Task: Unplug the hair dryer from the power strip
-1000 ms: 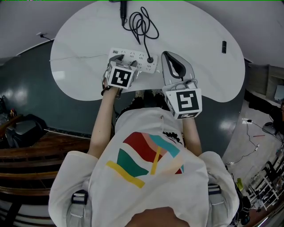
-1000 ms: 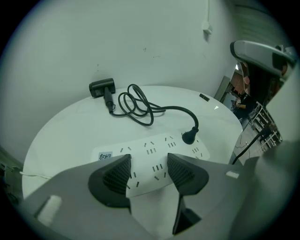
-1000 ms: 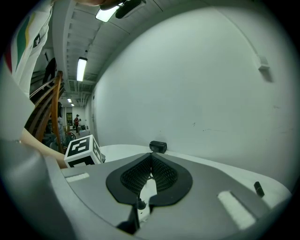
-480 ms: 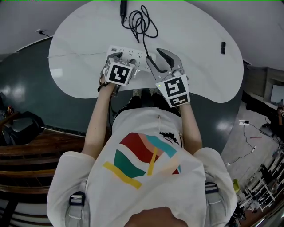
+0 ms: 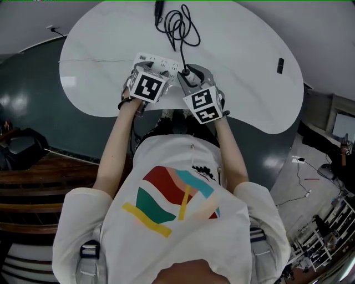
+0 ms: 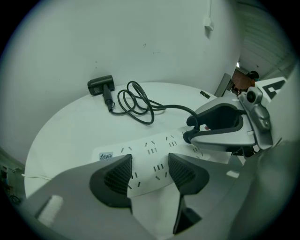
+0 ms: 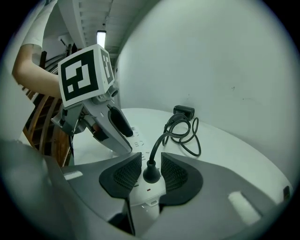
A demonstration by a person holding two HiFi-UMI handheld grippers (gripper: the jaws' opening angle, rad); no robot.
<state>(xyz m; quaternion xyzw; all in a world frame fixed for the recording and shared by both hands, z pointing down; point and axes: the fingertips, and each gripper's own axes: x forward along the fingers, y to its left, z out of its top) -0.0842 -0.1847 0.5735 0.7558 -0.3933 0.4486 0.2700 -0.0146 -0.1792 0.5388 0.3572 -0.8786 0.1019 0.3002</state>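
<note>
A white power strip (image 5: 161, 65) lies on the white table (image 5: 244, 61). My left gripper (image 5: 145, 71) is shut on its left end, a pad on each long side (image 6: 149, 171). The black plug (image 5: 186, 71) stands in the strip's right end. Its cord (image 5: 180, 28) coils back to the black hair dryer (image 5: 159, 8). My right gripper (image 5: 189, 76) is at the plug, and its jaws have just been closing. In the right gripper view the plug (image 7: 151, 174) stands between the pads (image 7: 125, 174), very close on both sides, with no firm press to see.
A small black object (image 5: 280, 65) lies on the table's right side. A thin white cable (image 5: 94, 61) runs off the table's left edge. Dark floor surrounds the table, with wooden furniture (image 5: 33, 183) at the left.
My right gripper has come down and forward from the table's near edge onto the plug, and its jaws went from shut to open. The left gripper and the strip have not moved.
</note>
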